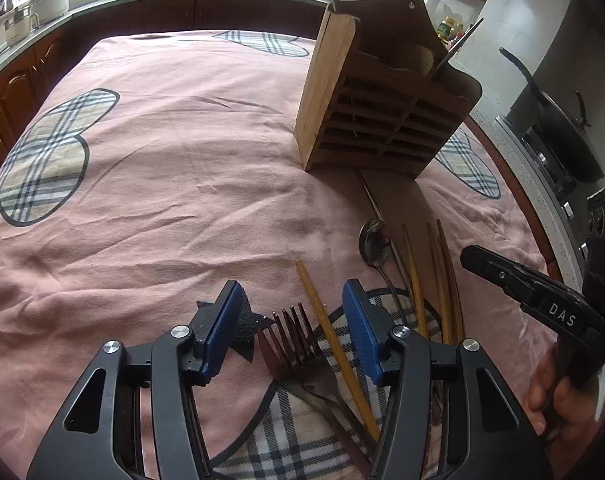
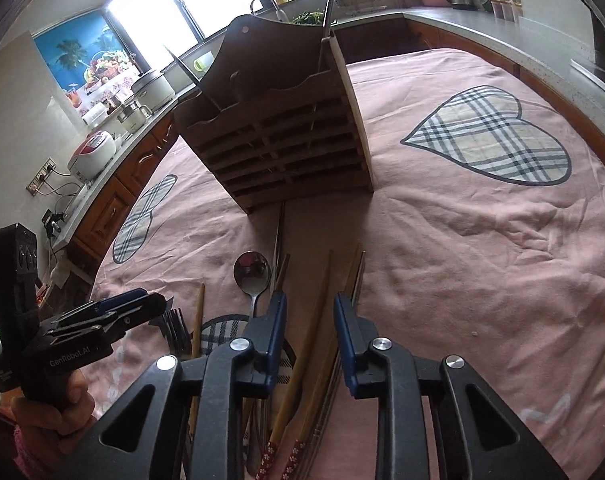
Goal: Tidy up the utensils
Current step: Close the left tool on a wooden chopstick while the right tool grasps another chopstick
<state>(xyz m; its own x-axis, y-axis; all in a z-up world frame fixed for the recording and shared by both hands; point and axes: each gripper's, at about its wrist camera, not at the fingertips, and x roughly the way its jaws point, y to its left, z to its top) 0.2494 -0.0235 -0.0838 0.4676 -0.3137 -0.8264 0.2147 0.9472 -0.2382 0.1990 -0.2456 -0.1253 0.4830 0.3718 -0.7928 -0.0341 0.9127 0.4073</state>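
"DAS" stands in white on the right gripper (image 1: 472, 258); "GenRoboLAI" is printed white on the left gripper (image 2: 150, 304).

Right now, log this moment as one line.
left gripper: jaws open over forks | right gripper: jaws open over chopsticks | spoon: on cloth | holder: upright

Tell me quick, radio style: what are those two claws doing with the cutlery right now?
Left gripper open over forks and one chopstick. Right gripper open astride chopsticks, no pinch yet. Wooden holder waiting beyond. Nothing blocking.
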